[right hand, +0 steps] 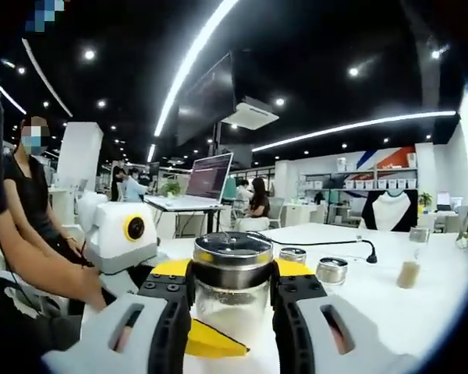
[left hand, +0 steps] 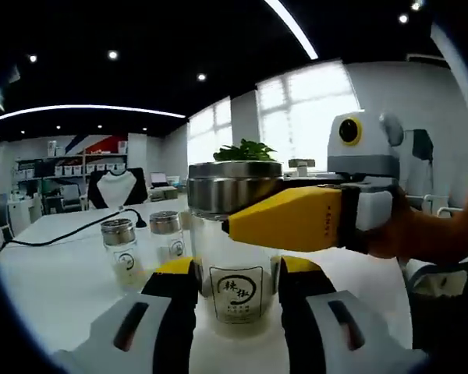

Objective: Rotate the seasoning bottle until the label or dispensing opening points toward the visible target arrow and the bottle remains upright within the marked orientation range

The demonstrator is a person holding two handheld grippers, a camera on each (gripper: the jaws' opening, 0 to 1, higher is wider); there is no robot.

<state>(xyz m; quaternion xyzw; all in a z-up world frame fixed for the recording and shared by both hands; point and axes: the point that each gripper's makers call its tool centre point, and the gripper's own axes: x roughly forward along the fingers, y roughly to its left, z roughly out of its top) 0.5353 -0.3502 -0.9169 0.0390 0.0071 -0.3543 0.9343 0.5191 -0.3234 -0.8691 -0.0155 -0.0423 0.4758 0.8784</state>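
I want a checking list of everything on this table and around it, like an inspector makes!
Surface: white table, bare in front of the bottles.
Job's things: seasoning bottle, glass, upright, steel lid; its label faces the left gripper view. No target arrow seen.
Clutter: two small shaker jars; a glass with brownish contents further off.
Grippers: left claw astride the bottle's lower body; right claw at its upper part. Firm contact can't be told.
Cables: black cable across the table.
Surroundings: open office, laptop on a stand, seated people, plant, windows.
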